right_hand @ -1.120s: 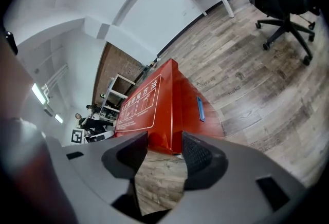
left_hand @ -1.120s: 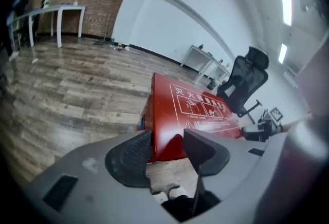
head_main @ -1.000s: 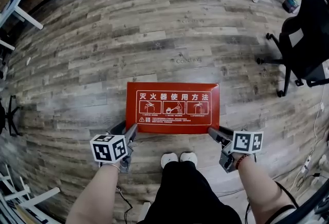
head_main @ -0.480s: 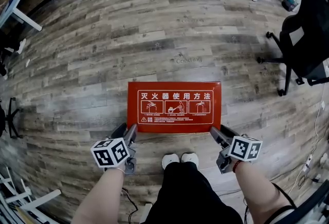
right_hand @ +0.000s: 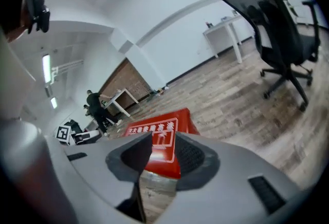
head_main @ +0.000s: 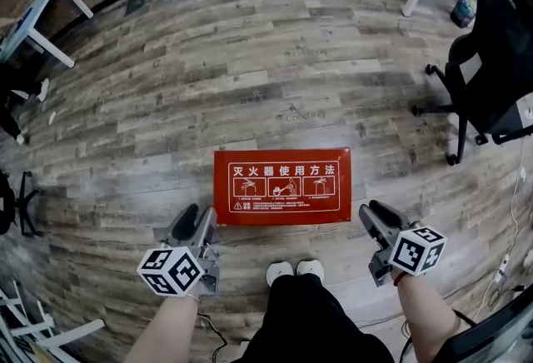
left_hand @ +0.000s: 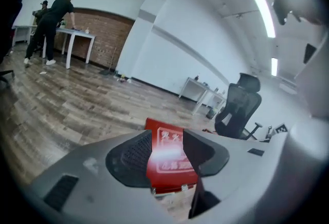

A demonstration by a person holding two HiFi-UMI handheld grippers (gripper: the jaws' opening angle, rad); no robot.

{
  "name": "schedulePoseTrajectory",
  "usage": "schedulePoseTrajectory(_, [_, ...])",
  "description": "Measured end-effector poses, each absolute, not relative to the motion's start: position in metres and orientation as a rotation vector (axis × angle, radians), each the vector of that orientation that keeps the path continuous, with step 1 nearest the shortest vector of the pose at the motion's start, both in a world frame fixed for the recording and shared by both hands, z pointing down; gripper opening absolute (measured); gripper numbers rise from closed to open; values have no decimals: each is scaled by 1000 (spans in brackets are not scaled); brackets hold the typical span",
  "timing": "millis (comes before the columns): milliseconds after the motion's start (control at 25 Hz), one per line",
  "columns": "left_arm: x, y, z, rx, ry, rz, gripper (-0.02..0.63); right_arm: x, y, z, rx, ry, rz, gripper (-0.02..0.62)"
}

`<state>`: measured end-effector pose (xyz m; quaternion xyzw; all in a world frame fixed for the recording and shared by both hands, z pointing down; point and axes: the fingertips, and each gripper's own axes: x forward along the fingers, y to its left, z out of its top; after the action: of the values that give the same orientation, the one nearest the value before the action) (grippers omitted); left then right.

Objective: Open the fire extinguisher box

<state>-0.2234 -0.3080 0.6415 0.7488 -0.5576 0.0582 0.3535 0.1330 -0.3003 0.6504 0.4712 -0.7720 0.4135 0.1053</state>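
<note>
The red fire extinguisher box [head_main: 281,185] lay lid-down on the wooden floor [head_main: 250,62], just ahead of my two shoes [head_main: 280,273]. Glare blurred its lid print in the left gripper view. I counted one box and one office chair [head_main: 500,62], cut off at the edge. My left gripper [head_main: 196,220] held its fingers apart, empty. My right gripper [head_main: 379,213] had just been closing its fingers, yet they stood apart on nothing.
</note>
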Motion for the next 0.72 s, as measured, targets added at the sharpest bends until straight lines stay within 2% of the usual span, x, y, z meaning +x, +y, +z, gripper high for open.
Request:
schedulePoseTrajectory(40, [-216,-310,612,2005,-1432,104,191,126,-306,622,1354,-2344,1135,107])
schedulePoseTrajectory(120, [-199,-311,548,2135,-1408,23,175,107,-316,563,1289,-2477,973,55])
schedulePoseTrajectory(200, [-184,-311,485,2237,-1406,-40,139,87,-326,500,1244,-2600,831,40])
schedulePoseTrajectory(320, [-172,-308,398,2325,-1449,-112,38,54,-335,409,1171,-2754,657,33])
schedulePoseTrajectory(360, [-168,-307,372,2350,-1454,-145,27,43,-337,381,1140,-2801,607,31])
schedulePoseTrajectory(560, [-152,-297,266,2459,-1469,-263,23,9,-327,263,1019,-2961,384,23])
schedulePoseTrajectory(720, [-148,-283,218,2532,-1505,-260,23,-2,-313,213,977,-2997,271,23])
